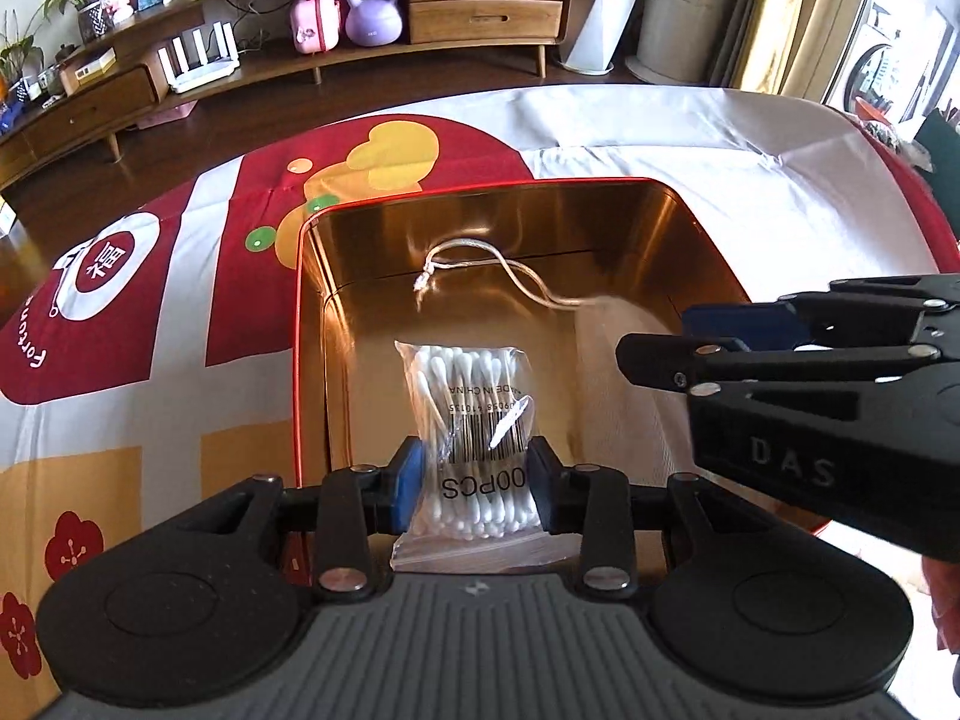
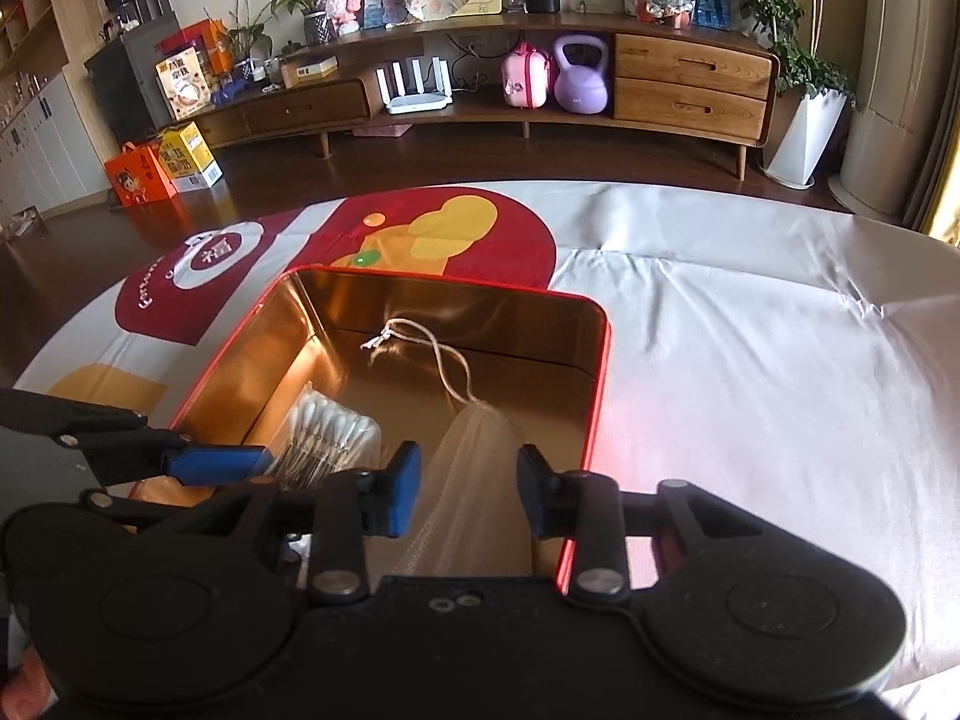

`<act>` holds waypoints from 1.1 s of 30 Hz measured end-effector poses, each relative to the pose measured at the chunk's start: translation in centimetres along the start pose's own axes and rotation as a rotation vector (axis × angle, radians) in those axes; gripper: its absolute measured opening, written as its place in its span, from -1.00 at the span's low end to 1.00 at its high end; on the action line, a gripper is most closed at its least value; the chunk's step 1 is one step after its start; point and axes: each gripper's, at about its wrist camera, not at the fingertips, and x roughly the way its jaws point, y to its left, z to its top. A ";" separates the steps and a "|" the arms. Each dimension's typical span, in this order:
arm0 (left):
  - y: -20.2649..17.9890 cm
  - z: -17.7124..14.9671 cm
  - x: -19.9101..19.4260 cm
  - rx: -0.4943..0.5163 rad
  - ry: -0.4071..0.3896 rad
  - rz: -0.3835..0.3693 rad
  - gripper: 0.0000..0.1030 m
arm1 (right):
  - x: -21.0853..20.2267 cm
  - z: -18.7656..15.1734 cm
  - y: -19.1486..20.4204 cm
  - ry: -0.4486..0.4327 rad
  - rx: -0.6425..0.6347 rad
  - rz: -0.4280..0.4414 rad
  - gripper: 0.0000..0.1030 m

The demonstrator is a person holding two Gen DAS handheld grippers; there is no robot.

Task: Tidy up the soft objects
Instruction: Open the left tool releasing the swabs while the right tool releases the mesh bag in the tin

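A red tin with a gold inside (image 1: pixel 312 312) (image 2: pixel 594 372) stands open on the patterned cloth. My left gripper (image 1: pixel 477 483) is shut on a clear bag of cotton swabs (image 1: pixel 474 414) and holds it inside the tin near its front wall; the bag also shows in the right wrist view (image 2: pixel 327 435). My right gripper (image 2: pixel 468 489) is open over the tin, its fingers either side of a white mesh drawstring pouch (image 2: pixel 474 468) that lies in the tin's right half (image 1: pixel 618 360). The pouch's cord (image 1: pixel 480 270) trails across the tin floor. The right gripper shows in the left wrist view (image 1: pixel 708 342).
The table is covered by a cloth, red and yellow at left (image 1: pixel 180 276), plain white at right (image 2: pixel 750 360). Beyond the table a wooden TV cabinet (image 2: pixel 690 84) holds a purple kettlebell (image 2: pixel 581 75) and a pink case (image 2: pixel 527 75).
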 end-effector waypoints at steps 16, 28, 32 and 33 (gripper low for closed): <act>0.4 -0.8 -5.2 -0.040 -0.083 -0.009 0.07 | -5.8 0.0 1.0 -0.068 0.013 0.043 -0.08; -0.1 -2.5 -11.5 -0.045 -0.167 -0.027 0.07 | -11.8 -1.0 2.0 -0.139 0.010 0.058 0.20; -0.2 -3.5 -13.2 -0.046 -0.186 -0.032 0.07 | -13.5 -1.9 2.2 -0.153 0.011 0.067 0.23; -0.3 -3.7 -13.6 -0.047 -0.193 -0.034 0.07 | -13.9 -2.2 2.2 -0.156 0.013 0.067 0.25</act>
